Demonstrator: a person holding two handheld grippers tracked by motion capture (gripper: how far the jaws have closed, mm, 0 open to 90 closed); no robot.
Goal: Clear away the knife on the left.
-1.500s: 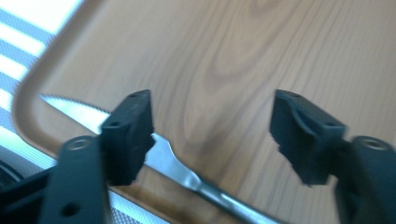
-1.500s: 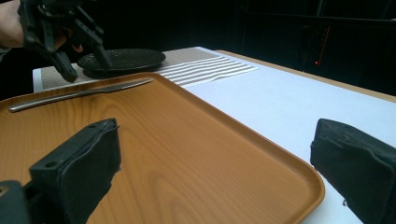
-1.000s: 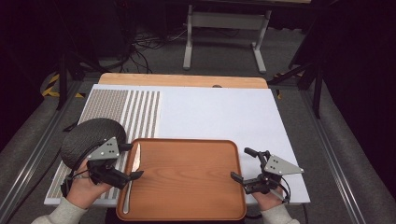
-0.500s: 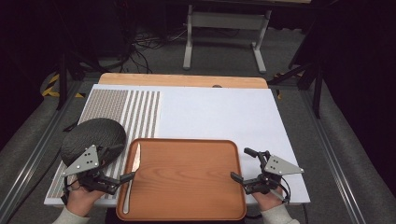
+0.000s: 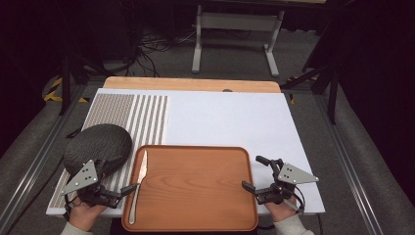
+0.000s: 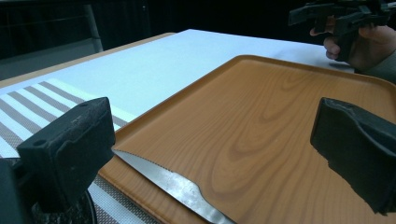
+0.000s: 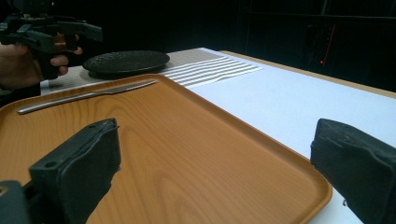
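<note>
The silver metal knife (image 5: 138,186) lies along the brown wooden tray's (image 5: 195,186) left edge, its handle end cut off in the left gripper view. The left tool (image 5: 128,188), jaws spread, sits just beside it. The right tool (image 5: 253,175) gapes at the tray's right edge.

The knife (image 5: 139,184) lies in the tray (image 5: 195,186), along its left edge. The plate (image 5: 97,147) rests on the table (image 5: 235,120), left of the tray.
</note>
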